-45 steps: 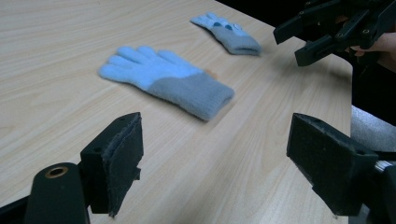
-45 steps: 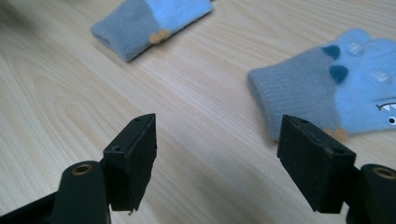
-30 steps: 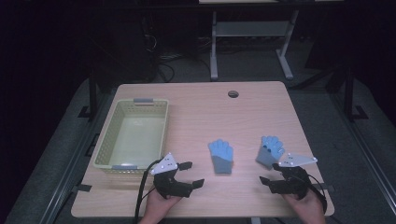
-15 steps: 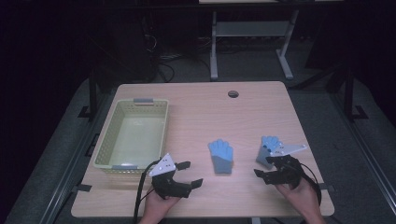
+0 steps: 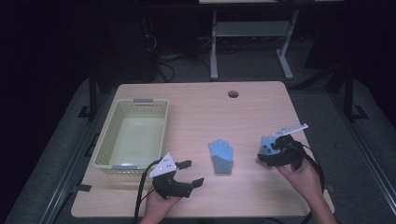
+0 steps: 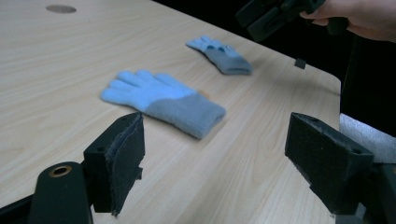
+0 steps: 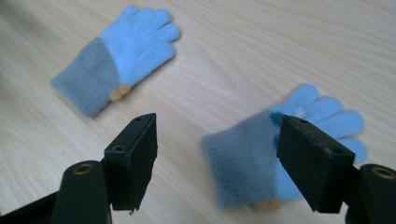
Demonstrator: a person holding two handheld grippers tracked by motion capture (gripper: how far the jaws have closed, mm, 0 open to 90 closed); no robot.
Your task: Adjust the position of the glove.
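Observation:
Two light blue gloves with grey cuffs lie flat on the wooden table. One glove rests near the table's middle front. The second glove lies at the right, partly under my right gripper, which hovers over its cuff with jaws wide apart and nothing between them. My left gripper is low at the front, open, pointing toward the middle glove and apart from it.
A pale yellow-green plastic basket stands on the left part of the table. A round cable hole is near the far edge. Dark floor and a metal stand lie beyond the table.
My right gripper has moved forward and left, over the right-hand glove, and now covers part of it. The left gripper has stayed in place.

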